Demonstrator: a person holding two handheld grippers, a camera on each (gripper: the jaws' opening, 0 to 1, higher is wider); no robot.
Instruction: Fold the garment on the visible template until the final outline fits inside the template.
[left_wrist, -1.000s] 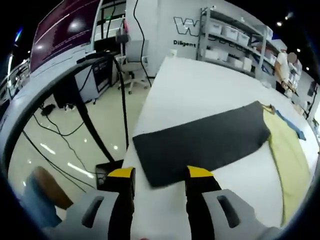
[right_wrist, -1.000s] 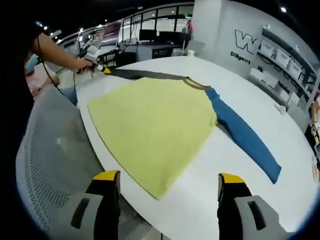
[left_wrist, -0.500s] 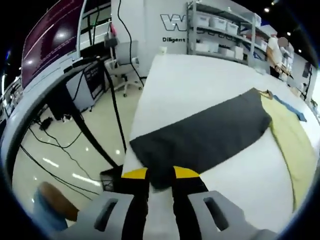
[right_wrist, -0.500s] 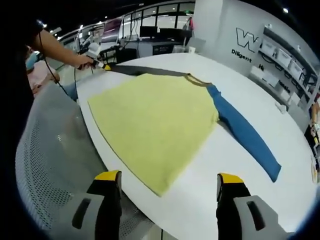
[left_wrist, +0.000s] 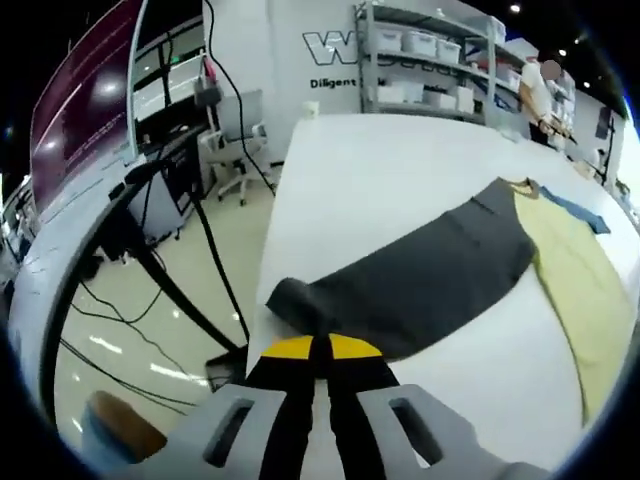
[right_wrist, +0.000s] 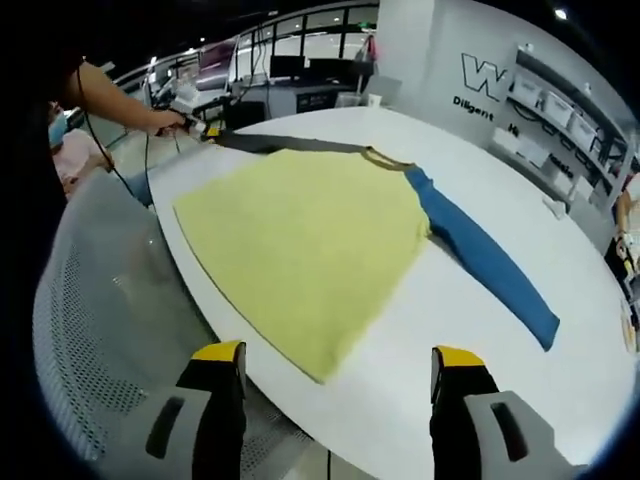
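Note:
A long-sleeved shirt lies flat on the white table (right_wrist: 450, 340). It has a yellow body (right_wrist: 300, 235), a blue sleeve (right_wrist: 480, 255) and a dark grey sleeve (right_wrist: 290, 146). In the left gripper view the grey sleeve (left_wrist: 430, 280) stretches away from me toward the yellow body (left_wrist: 575, 280), and its near end is curled up. My left gripper (left_wrist: 320, 345) is shut on that end, at the table's edge. My right gripper (right_wrist: 335, 355) hangs open over the table's near edge, just short of the shirt's hem, with nothing between its jaws. From there the left gripper (right_wrist: 205, 128) is at the far left.
A grey mesh chair back (right_wrist: 100, 330) sits close at the left of the right gripper. A small white object (right_wrist: 553, 207) lies on the table's far right. Past the table's left edge are cables and a stand (left_wrist: 150, 200) and an office chair (left_wrist: 235, 130). Shelves (left_wrist: 440, 70) line the wall.
My left gripper has gone from open to shut on the grey sleeve's end, which now curls up off the table. The right gripper has barely moved.

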